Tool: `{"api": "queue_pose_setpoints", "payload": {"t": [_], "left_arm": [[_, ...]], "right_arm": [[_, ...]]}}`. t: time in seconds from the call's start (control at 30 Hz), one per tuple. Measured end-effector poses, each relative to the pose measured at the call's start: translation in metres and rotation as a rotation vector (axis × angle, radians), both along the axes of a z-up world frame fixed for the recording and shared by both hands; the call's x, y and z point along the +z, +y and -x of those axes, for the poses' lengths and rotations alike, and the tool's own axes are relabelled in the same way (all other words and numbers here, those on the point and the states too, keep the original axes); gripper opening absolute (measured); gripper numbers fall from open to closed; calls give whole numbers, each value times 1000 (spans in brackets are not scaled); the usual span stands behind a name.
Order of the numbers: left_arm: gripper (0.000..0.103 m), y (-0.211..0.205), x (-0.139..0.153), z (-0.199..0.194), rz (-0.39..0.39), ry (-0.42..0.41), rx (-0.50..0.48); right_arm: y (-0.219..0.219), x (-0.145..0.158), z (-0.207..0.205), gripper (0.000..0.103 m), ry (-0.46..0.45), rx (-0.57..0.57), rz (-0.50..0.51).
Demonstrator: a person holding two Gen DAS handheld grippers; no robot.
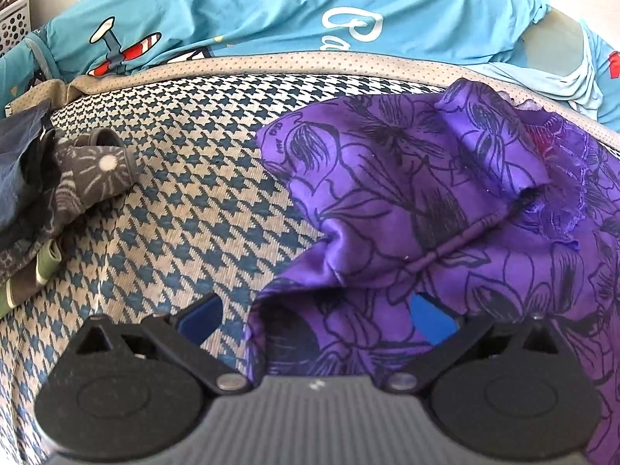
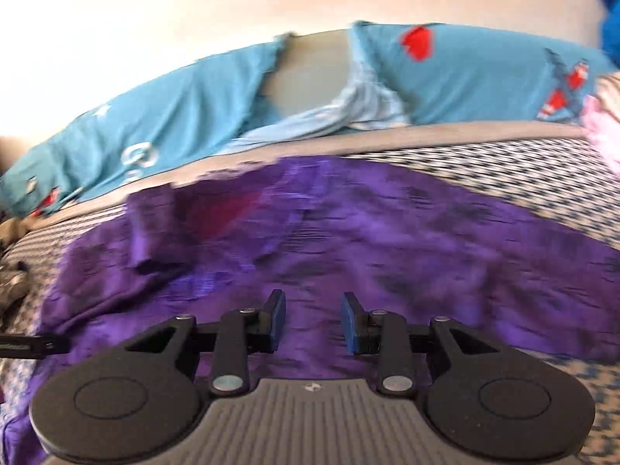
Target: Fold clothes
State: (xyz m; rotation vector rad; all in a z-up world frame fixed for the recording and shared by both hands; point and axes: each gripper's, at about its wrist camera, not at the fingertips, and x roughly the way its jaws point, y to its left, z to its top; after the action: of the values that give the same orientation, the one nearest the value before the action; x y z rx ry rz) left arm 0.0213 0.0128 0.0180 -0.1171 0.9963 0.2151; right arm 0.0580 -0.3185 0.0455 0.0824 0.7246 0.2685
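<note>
A purple garment with a black flower print lies crumpled on the houndstooth-patterned surface, filling the right half of the left wrist view. My left gripper is open wide, low over the garment's near left edge, with nothing between its blue pads. In the blurred right wrist view the same purple garment spreads across the middle. My right gripper is open just above it, holding nothing.
A turquoise printed sheet is bunched along the far edge, also in the right wrist view. A pile of dark and grey patterned clothes lies at the left. A perforated white basket stands at the far left. Pink fabric sits at the right.
</note>
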Motion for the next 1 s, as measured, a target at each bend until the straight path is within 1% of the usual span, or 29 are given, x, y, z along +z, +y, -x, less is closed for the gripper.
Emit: {"api": "queue_pose_setpoints", "payload": {"t": [0.17, 0.2, 0.23, 0.4, 0.47, 0.53, 0.63, 0.77, 0.9, 1.0], "left_arm": [[103, 7, -1, 3, 14, 0, 5], [103, 9, -1, 4, 17, 0, 7], [103, 11, -1, 4, 20, 0, 8], [103, 19, -2, 8, 36, 1, 15], [103, 23, -2, 10, 41, 3, 17], [103, 26, -3, 11, 44, 3, 19], [103, 32, -6, 12, 55, 14, 30], [103, 36, -8, 15, 71, 13, 31], [103, 38, -9, 16, 78, 11, 37], [103, 40, -9, 16, 80, 8, 43]], "right_arm": [[43, -7, -2, 43, -19, 88, -32], [51, -8, -3, 47, -26, 99, -36], [57, -10, -4, 51, -32, 107, -39], [83, -18, -11, 57, -37, 126, -54], [92, -20, -13, 60, -53, 138, -42], [101, -20, -15, 66, -75, 149, -26], [112, -23, -19, 69, -100, 160, -5], [122, -28, -26, 70, -130, 164, 29], [129, -33, -34, 72, -144, 168, 24], [138, -37, -38, 73, -171, 183, 45]]}}
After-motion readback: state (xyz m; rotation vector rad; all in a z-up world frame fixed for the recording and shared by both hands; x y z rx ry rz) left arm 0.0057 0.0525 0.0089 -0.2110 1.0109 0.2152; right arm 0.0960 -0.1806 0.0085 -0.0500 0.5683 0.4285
